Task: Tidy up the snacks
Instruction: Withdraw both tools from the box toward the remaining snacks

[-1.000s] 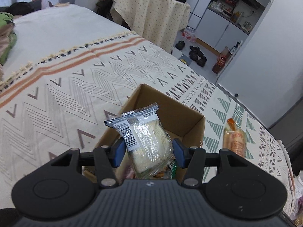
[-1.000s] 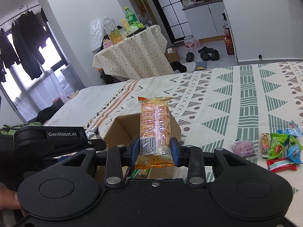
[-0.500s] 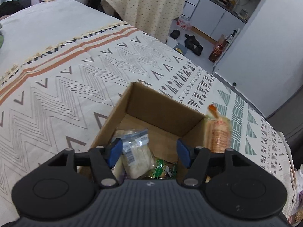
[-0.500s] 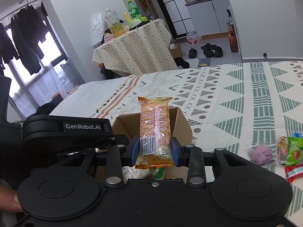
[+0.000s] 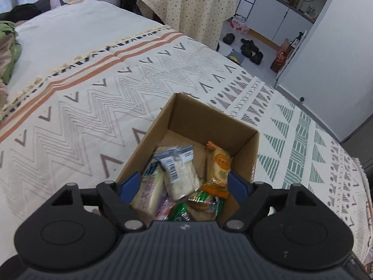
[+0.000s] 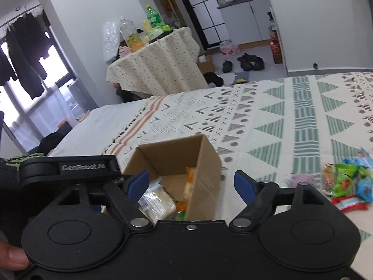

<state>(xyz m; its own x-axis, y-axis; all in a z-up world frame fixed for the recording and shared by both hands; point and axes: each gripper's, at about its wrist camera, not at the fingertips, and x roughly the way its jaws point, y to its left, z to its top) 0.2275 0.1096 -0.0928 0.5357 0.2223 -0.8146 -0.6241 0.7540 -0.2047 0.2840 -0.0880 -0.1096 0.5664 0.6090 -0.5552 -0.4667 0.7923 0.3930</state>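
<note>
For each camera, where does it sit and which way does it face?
Left wrist: on the left gripper, looking steeply down into the box; jaws opening, nothing between them.
Right wrist: on the right gripper, looking more level over the box toward the loose snacks; jaws opening, empty; a fingertip shows.
Shared: box, bedspread.

You see a bed with a patterned blanket (image 6: 291,107), a side table under a dotted cloth (image 6: 158,70), white walls (image 6: 326,23), a bright window (image 6: 28,98) with dark clothes (image 6: 23,53) hanging, and a grey floor (image 6: 261,51).

Home bedroom: bed (image 5: 93,98), hanging clothes (image 6: 21,70)
</note>
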